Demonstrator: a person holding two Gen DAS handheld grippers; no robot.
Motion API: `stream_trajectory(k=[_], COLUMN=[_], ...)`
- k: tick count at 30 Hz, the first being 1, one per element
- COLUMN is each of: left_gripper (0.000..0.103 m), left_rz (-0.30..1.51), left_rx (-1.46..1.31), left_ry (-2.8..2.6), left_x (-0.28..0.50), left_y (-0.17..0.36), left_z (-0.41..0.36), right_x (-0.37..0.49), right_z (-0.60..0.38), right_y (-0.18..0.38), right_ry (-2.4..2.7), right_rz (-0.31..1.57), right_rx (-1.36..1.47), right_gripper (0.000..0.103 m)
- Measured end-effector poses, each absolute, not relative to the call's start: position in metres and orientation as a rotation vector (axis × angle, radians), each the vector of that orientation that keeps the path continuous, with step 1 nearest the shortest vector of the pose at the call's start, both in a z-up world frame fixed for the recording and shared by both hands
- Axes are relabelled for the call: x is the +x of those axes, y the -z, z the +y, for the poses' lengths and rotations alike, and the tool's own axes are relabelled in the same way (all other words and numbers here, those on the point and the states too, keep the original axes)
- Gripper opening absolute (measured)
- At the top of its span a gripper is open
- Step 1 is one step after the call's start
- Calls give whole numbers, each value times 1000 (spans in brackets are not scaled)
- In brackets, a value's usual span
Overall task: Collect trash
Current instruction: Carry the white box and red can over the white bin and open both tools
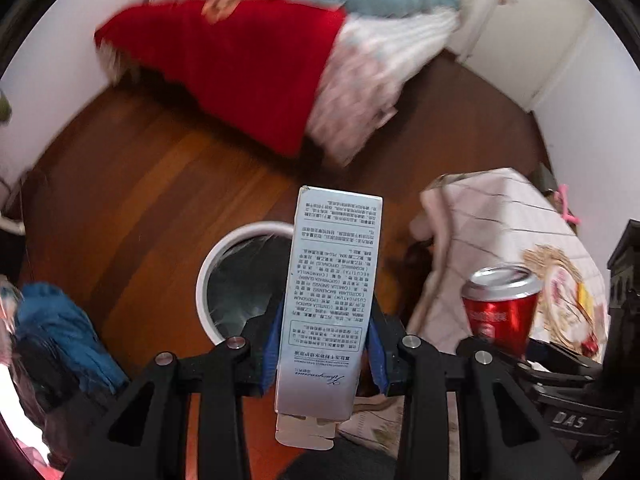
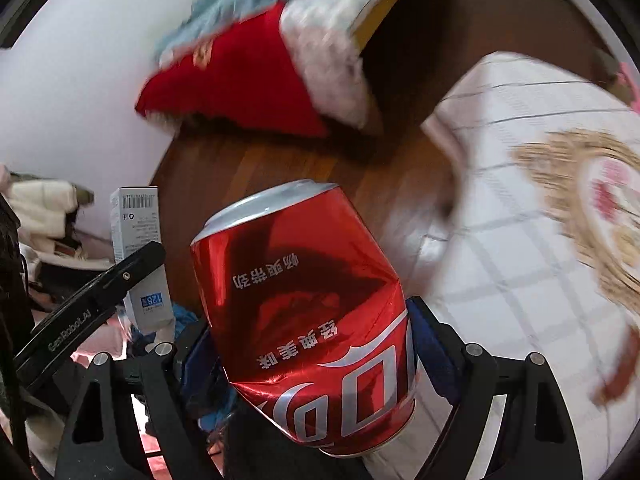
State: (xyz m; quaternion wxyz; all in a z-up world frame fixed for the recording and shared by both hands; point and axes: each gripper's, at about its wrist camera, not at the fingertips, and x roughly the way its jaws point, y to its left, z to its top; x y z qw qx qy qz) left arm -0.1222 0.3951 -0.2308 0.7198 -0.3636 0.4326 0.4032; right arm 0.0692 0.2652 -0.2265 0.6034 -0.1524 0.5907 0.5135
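My left gripper [image 1: 324,354] pinches a tall pale box [image 1: 328,304] low down between its blue pads, so most of the box sticks out ahead of the fingers [image 1: 270,346] and will fall free the moment I let go. I hold it end-on above the white-rimmed bin [image 1: 224,276], which stands on the wood floor [image 1: 160,184] with a dark liner inside; the box's far end overlaps the bin's mouth in the left view, though I can't tell how high above it I am.

My right gripper [image 2: 316,356] is clamped on a dented red can [image 2: 308,312], jaws wide because the can is wide, gripped near its base for a steady carry. It hangs just beside the box, over the edge of a checked quilt [image 2: 520,240], not yet over the bin, I judge. Both pieces look ready to drop, the box first.
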Motion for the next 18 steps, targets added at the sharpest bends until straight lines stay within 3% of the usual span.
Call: stream_trajectory(k=[9,11,13,16,18], left_gripper=[35,50,91,94,96], left_rz=[1063,1067,1048,1051,1051], left_rx=[-1041,-1054,-1081,-1081,-1077], left_ry=[-887,-911,-933,-994,-1026], left_x=[-147,-155,-164,-181,-190], left_y=[324,330,332,331,331], left_z=[466,473,477,478,479], right_x=[27,23,22,24,27], right_z=[401,416,425,437,439], right_y=[349,370,388,406,411], right_ry=[-1150,-1131,-1116,-1115,-1134], right_rz=[1517,1549,1597,1647,1652], right_rx=[-575,-598,-597,-586,-585], right_gripper=[87,87,87,90,103])
